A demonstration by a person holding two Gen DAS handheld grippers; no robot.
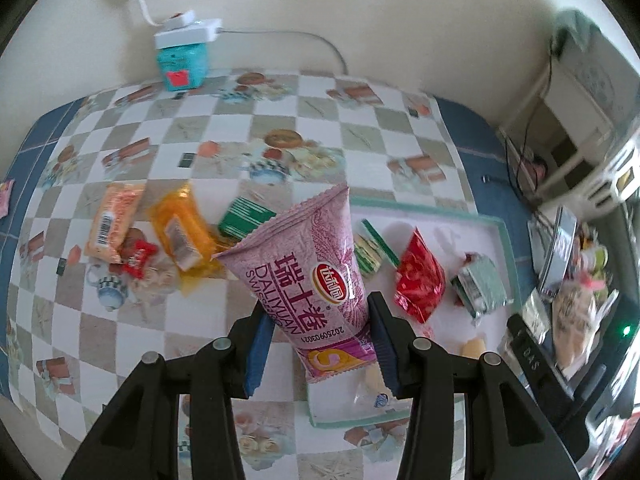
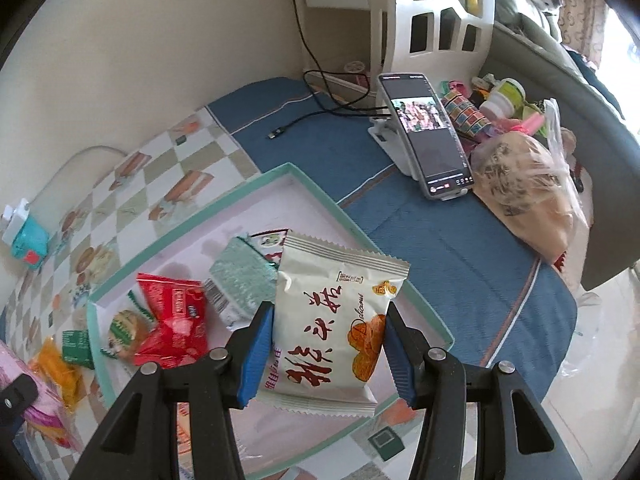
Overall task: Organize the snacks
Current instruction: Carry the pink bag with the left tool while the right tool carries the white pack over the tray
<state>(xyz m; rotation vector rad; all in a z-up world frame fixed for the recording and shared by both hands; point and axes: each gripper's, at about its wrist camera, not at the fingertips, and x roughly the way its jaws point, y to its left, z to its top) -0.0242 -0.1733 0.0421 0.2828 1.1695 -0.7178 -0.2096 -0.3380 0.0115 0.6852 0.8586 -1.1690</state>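
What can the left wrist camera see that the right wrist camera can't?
Only the left wrist view shows the peach snack pack and small red candy lying on the checkered tablecloth, left of the tray.

Only the right wrist view shows the phone on its stand, the black cable and the plastic bag.

Both show the teal-rimmed tray with the red packet inside. Both show the left gripper holding the purple Swiss roll pack. Only the right view shows the right gripper holding the white cookie pack.

Black gripper (image 1: pixel 320 344), blue pads (image 1: pixel 262 350)
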